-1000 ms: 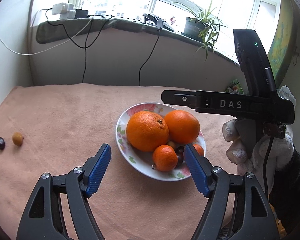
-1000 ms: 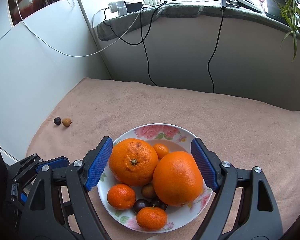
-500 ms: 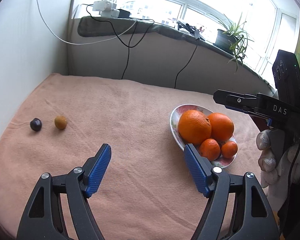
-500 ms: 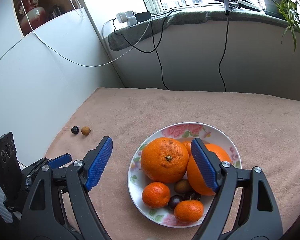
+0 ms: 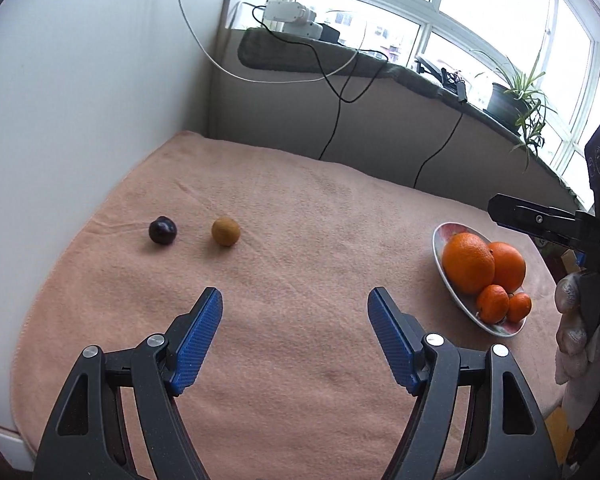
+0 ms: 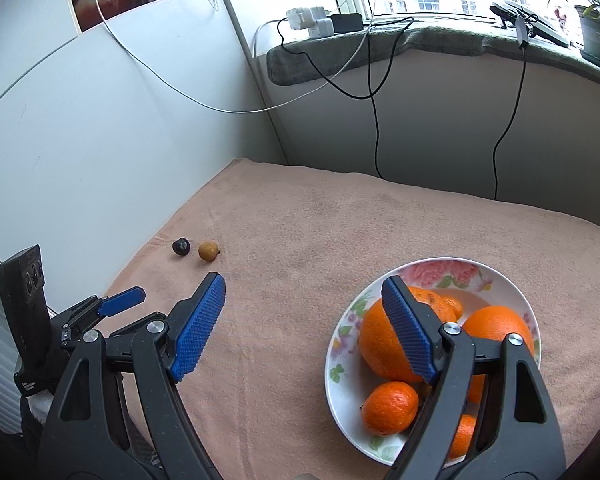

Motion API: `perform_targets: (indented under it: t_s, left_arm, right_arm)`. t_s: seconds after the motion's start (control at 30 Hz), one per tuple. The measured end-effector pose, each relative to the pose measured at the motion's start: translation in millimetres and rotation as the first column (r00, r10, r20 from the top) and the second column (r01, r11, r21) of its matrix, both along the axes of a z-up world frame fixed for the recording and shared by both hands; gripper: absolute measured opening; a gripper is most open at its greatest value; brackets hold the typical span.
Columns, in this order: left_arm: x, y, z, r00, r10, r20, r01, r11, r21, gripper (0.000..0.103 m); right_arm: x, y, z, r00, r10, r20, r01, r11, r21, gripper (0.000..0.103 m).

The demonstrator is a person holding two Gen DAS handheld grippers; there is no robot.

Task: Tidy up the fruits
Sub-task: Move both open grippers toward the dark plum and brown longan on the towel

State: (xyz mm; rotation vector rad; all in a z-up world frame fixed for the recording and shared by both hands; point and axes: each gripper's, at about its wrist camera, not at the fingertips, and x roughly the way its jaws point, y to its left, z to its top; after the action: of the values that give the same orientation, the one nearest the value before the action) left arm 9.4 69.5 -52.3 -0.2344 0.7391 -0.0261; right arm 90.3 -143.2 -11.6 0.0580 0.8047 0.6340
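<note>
Left wrist view: left gripper (image 5: 295, 309) spread wide, holding nothing, above the pink cloth (image 5: 300, 216).
Right gripper (image 6: 303, 293): parted, empty, beside the floral plate (image 6: 340, 360).
Loose fruit: dark plum (image 5: 162, 230) and tan fruit (image 5: 225, 231) near the wall, well apart from the plate.
Plate contents: oranges (image 6: 384, 344), tangerines.
Handling: likely light, round, prone to rolling; plum skin probably slick and bruisable.
Hold: across the widest middle, gently.
</note>
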Motion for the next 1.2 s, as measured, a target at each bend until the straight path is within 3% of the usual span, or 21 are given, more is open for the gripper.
perform_targets:
  t_s: [0.37,0.8,1.03,1.13,1.2]
  left_arm:
    - [11.9,51.6,-18.0,0.993,0.116,-0.014,-0.115,0.993,0.037,0.075]
    - [37.1,76.2,-26.9,0.992,0.123,-0.028,-0.120,0.989,0.087,0.075]
    - [50.6,85.0,-33.5,0.992,0.115,-0.045,-0.111,0.990,0.090,0.075]
    - [55.3,85.9,-35.8,0.993,0.108,-0.053,-0.103,0.991,0.082,0.068]
    - [58.7,85.8,-36.7,0.993,0.102,-0.057,-0.098,0.992,0.083,0.065]
  right_arm:
    - [4.3,66.2,-9.4,0.996,0.089,-0.010,-0.090,0.994,-0.060,0.083]
    - [16.7,136.5,-37.2,0.987,0.159,-0.023,-0.161,0.977,-0.142,0.083]
    - [30.8,154.2,-52.4,0.983,0.166,-0.079,-0.174,0.979,-0.106,0.083]
    - [37.4,160.3,-57.5,0.978,0.169,-0.119,-0.178,0.982,-0.065,0.083]
    - [40.9,164.7,-60.8,0.976,0.171,-0.138,-0.180,0.982,-0.054,0.075]
